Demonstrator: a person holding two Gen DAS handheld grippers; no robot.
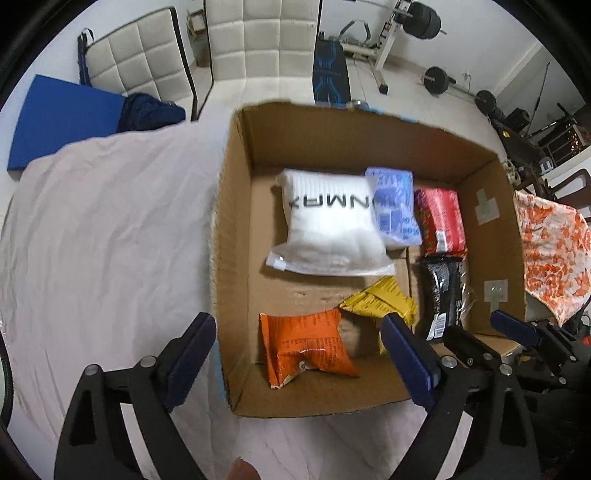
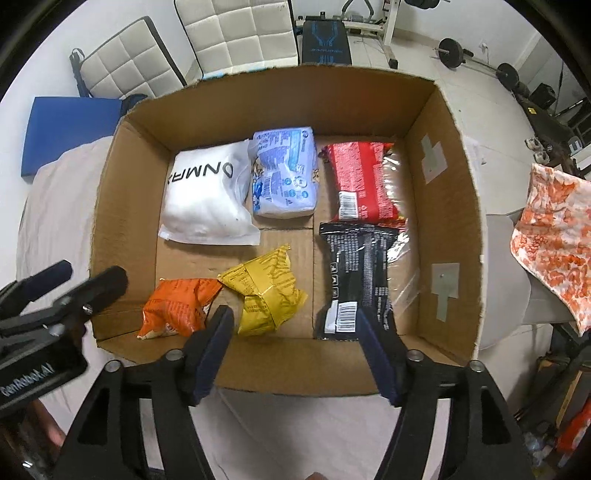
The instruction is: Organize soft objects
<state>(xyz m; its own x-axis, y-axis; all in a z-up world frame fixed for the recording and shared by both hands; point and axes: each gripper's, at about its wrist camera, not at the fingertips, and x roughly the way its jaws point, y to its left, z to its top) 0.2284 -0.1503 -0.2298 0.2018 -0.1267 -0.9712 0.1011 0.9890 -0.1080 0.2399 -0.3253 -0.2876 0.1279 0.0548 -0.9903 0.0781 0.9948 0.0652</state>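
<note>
An open cardboard box (image 2: 439,206) sits on a bed and holds several soft packs: a white pack (image 2: 207,199) with black letters, a pale blue pack (image 2: 284,173), a red pack (image 2: 362,181), a black pack (image 2: 354,273), a yellow pack (image 2: 266,291) and an orange pack (image 2: 177,306). My right gripper (image 2: 295,325) is open and empty above the box's near wall. My left gripper (image 1: 299,339) is open and empty over the box's near left corner, above the orange pack (image 1: 306,347). The white pack (image 1: 328,221) also shows in the left wrist view.
The box (image 1: 236,229) rests on a pale wrinkled bedsheet (image 1: 103,236). An orange-and-white patterned cloth (image 2: 554,236) hangs to the right. A blue pad (image 1: 62,114), quilted cushions (image 2: 236,33) and gym equipment (image 1: 413,22) stand beyond the bed.
</note>
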